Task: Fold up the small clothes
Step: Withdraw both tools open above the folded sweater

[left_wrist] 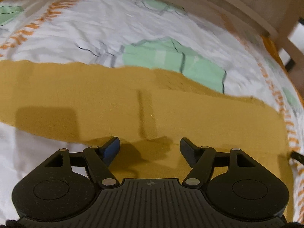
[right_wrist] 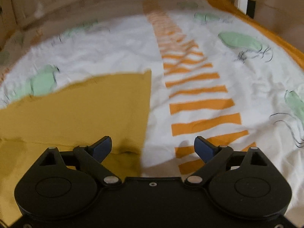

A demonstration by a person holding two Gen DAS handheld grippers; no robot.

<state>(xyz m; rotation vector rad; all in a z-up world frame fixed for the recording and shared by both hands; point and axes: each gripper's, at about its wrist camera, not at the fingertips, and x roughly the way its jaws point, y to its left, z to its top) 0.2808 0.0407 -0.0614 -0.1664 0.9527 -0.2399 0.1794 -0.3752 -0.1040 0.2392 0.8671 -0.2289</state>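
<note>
A mustard-yellow garment lies flat on a white printed bedsheet, spread as a wide band across the left wrist view. My left gripper hovers over its near part, jaws wide apart and nothing between them. In the right wrist view the same garment fills the lower left, its straight right edge running down toward the camera. My right gripper stands open above that edge, one finger over the cloth and the other over the bedsheet, holding nothing.
The sheet carries orange stripes and pale green patches. A wooden bed frame borders the far side, with an orange blanket edge at the right. A dark strap pokes in at the right.
</note>
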